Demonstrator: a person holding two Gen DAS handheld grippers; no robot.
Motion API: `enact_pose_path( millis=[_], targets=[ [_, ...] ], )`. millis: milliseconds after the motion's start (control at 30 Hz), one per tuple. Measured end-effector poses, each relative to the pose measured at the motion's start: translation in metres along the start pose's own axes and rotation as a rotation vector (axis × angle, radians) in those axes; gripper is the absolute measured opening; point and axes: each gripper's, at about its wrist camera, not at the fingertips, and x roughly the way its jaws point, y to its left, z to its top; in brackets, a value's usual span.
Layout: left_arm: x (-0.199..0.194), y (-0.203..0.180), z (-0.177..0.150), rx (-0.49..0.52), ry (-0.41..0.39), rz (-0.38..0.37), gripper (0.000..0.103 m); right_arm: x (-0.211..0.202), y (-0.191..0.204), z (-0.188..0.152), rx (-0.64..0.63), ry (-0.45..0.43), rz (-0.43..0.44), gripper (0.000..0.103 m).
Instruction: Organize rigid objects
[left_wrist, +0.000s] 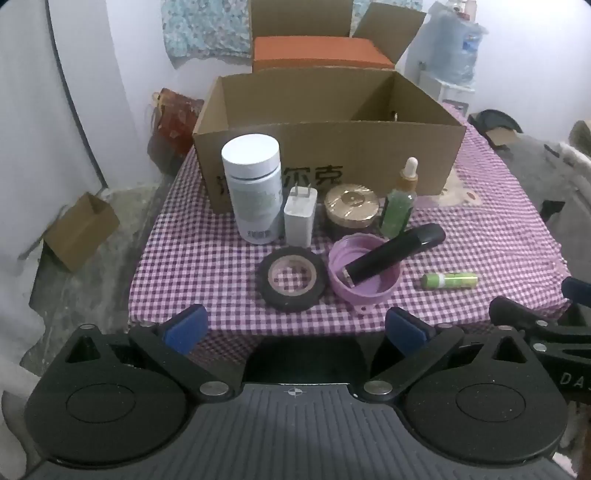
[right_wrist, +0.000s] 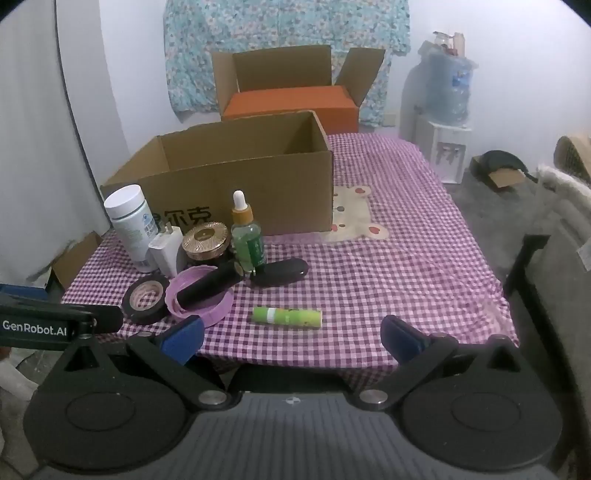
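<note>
Cardboard box (left_wrist: 328, 162): your landmark, open-topped at the back of the checked tablecloth (left_wrist: 207, 254). What you can see of its inside holds nothing; its floor is hidden by the front wall.
White bottle (left_wrist: 253, 188): upright, just in front of the box's left end.
Charger plug (left_wrist: 300, 216): standing with prongs up, just right of the bottle, in front of the box.
Gold-lidded jar (left_wrist: 351, 210): before the middle of the box front, lid on.
Dropper bottle (left_wrist: 400, 201): upright, right of the jar, close to the box front, green contents showing.
Pink lid (left_wrist: 364, 275): lies open side up, nearer you than the jar. One end of a black tube (left_wrist: 395, 254) rests in it, the other end over its rim.
Tape roll (left_wrist: 293, 278): flat, left of the pink lid, well in front of the box.
Green stick (right_wrist: 287, 317): lying on its side, the item farthest from the box.
Left gripper (left_wrist: 295, 328): your jaws stand wide apart, gripping nothing, back at the cloth's near edge.
Right gripper (right_wrist: 293, 338): spread just as wide, also holding nothing, just short of the green stick.
Orange box (right_wrist: 291, 105): sits inside a second open carton behind your landmark.
</note>
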Motion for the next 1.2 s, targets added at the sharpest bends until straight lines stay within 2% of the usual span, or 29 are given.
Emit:
enact_pose_path(
  millis=[433, 567, 1200],
  targets=[
    [0.006, -0.008, -0.004, 0.032, 0.001, 0.017, 0.103, 0.012, 0.011, 0.006, -0.017, 0.024, -0.003, 0.103],
    [0.009, 0.002, -0.003, 0.004, 0.016, 0.014, 0.103, 0.01, 0.009, 0.004, -0.02, 0.027, 0.002, 0.103],
    [0.01, 0.004, 0.0, 0.006, 0.026, 0.021, 0.103, 0.009, 0.009, 0.007, -0.007, 0.023, -0.004, 0.103]
  ],
)
